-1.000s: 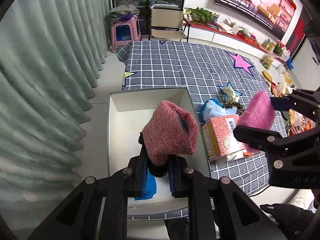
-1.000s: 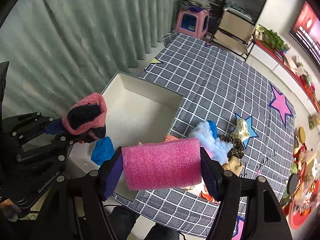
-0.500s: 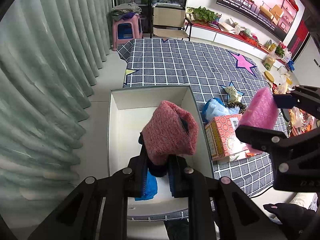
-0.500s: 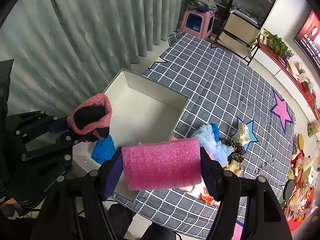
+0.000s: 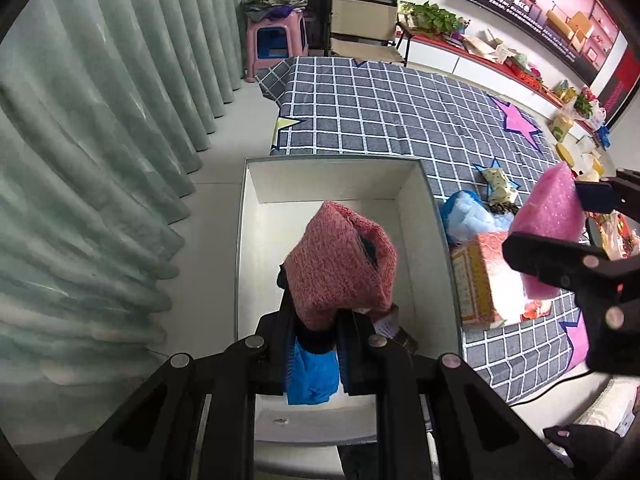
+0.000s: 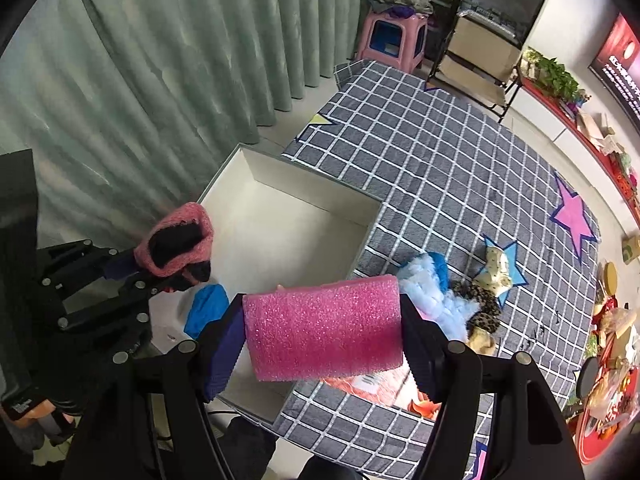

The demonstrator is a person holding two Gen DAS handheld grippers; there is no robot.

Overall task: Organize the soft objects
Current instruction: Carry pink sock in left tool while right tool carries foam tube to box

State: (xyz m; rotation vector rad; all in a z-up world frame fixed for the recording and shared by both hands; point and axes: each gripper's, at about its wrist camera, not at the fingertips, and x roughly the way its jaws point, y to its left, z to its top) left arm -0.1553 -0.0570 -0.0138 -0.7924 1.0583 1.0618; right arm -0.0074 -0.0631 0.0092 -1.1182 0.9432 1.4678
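Observation:
My left gripper (image 5: 314,332) is shut on a pink knitted sock (image 5: 340,264) with a dark lining, held over the white open box (image 5: 256,184). A blue cloth (image 5: 310,376) lies on the box floor under it. The right wrist view shows the same sock (image 6: 178,242) at the left, above the box (image 6: 308,184) and the blue cloth (image 6: 206,308). My right gripper (image 6: 322,330) is shut on a pink foam block (image 6: 320,328), gripped by its two ends above the box's near right corner. From the left wrist view that foam block (image 5: 548,216) hangs at the right.
A checked grey bedspread (image 6: 440,160) with star patches carries a pale blue fluffy item (image 6: 428,292), a leopard-print item (image 6: 480,304), a small printed pillow (image 6: 496,268) and a tissue box (image 5: 488,280). Green curtains (image 5: 100,120) hang left. A pink stool (image 5: 276,40) stands far back.
The left gripper has sunk a little toward the box with the sock, so the box looks larger. The right gripper and its foam block have kept still.

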